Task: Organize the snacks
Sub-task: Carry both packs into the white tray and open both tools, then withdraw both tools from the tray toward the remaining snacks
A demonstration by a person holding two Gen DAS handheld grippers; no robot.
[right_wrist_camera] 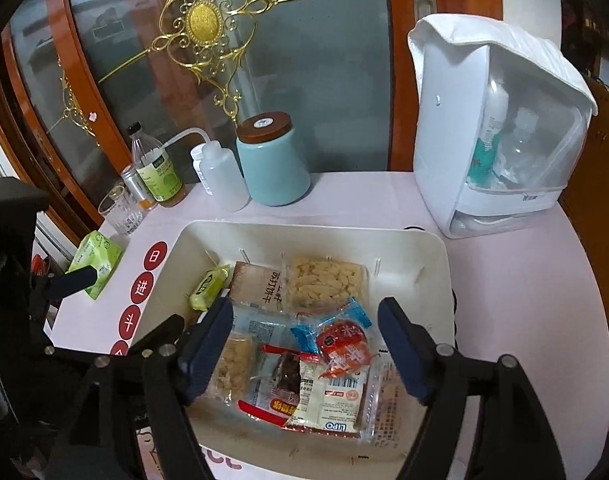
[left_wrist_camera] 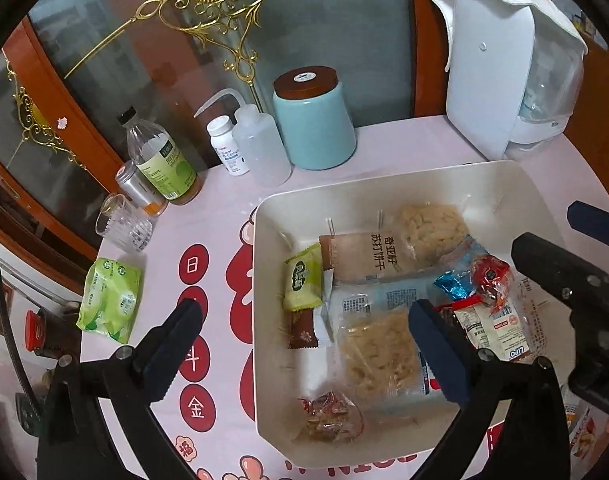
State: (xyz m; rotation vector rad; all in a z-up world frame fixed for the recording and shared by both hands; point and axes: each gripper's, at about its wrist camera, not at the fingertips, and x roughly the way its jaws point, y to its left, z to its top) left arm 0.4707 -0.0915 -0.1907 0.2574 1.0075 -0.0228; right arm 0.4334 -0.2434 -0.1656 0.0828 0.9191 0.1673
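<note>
Both tongs over the snack tray
Left tongs (left_wrist_camera: 308,344) and right tongs (right_wrist_camera: 308,348) apart, empty; snacks in white tray (right_wrist_camera: 432,256).

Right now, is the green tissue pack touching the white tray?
Apart. The left wrist view shows bare tablecloth between the green tissue pack and the white tray.

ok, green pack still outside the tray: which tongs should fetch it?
Left, probably. The green pack lies on the table left of the tray, nearest the open left tongs; the right tongs hang over the tray's snacks.
</note>
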